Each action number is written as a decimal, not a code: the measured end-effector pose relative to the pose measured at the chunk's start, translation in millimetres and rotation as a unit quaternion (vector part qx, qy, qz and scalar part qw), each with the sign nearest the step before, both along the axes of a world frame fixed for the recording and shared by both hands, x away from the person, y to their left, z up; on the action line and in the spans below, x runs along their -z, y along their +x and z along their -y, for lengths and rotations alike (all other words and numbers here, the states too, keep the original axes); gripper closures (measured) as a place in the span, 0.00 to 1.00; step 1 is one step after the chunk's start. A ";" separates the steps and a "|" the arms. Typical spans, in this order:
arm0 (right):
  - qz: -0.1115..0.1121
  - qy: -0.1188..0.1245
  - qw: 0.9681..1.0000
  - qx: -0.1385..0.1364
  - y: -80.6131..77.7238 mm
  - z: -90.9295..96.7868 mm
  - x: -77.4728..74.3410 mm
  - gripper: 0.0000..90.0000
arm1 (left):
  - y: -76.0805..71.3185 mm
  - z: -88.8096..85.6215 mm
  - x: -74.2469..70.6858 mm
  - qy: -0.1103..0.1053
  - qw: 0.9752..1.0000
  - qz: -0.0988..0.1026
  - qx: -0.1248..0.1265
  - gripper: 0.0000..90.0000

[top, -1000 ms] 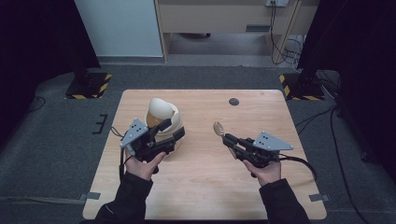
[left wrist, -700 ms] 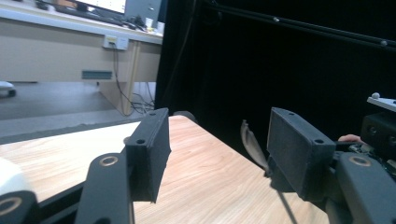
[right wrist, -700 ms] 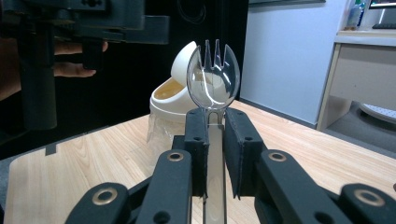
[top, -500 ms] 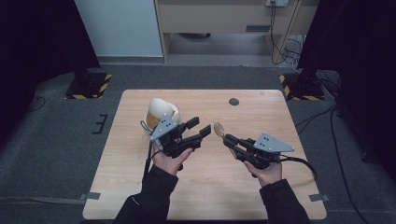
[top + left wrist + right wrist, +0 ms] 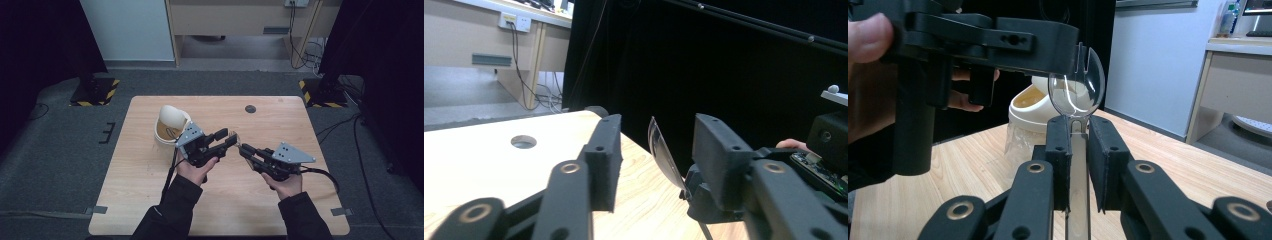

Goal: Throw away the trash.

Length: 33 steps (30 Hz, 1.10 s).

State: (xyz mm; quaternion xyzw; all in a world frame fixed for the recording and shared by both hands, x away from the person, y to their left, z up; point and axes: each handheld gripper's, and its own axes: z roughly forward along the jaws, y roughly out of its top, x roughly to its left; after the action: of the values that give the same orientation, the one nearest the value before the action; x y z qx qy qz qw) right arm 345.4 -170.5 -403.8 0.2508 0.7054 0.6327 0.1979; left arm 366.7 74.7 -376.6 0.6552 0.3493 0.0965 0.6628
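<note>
On that bare wooden table (image 5: 150,200), your right claw (image 5: 1075,132) pinches the clear spoon (image 5: 1077,90) by its handle; your left claw (image 5: 651,150), spread, brackets its bowl. Close gently, it's probably flimsy.

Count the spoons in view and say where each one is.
1. A clear plastic spoon is clamped by its handle in the right gripper, its bowl sitting between the left gripper's open jaws. Others could be hidden inside the white container.

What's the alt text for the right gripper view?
The right gripper is shut on the handle of a clear plastic spoon, bowl pointing up. The left gripper reaches in from the upper left, fingers open around the bowl, with a white container on the wooden table behind.
</note>
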 end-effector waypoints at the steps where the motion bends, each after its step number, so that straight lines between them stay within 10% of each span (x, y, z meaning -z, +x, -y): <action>1: 0.000 0.000 1.000 0.000 0.0 -0.1 0.1 0.89 | 0.4 1.0 0.8 0.000 1.000 -0.002 0.003 0.66; 12: 0.001 -0.003 1.000 -0.002 0.3 -2.4 2.2 0.89 | 3.1 3.0 2.6 -0.002 1.000 -0.013 0.016 0.92; 20: -0.001 0.005 1.000 -0.005 0.1 -1.7 1.1 0.88 | 2.3 0.3 -0.5 -0.002 1.000 -0.008 0.020 0.93; 33: 0.002 0.027 0.999 0.044 4.3 27.4 -8.0 0.69 | -11.1 -61.4 -23.0 0.014 0.999 0.044 -0.018 0.93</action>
State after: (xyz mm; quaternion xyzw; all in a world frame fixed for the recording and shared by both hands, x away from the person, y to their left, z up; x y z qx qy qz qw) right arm 349.7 -198.0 -395.8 0.2853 0.6763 0.6424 0.2203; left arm 355.7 136.1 -353.7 0.6530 0.3302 0.1424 0.6665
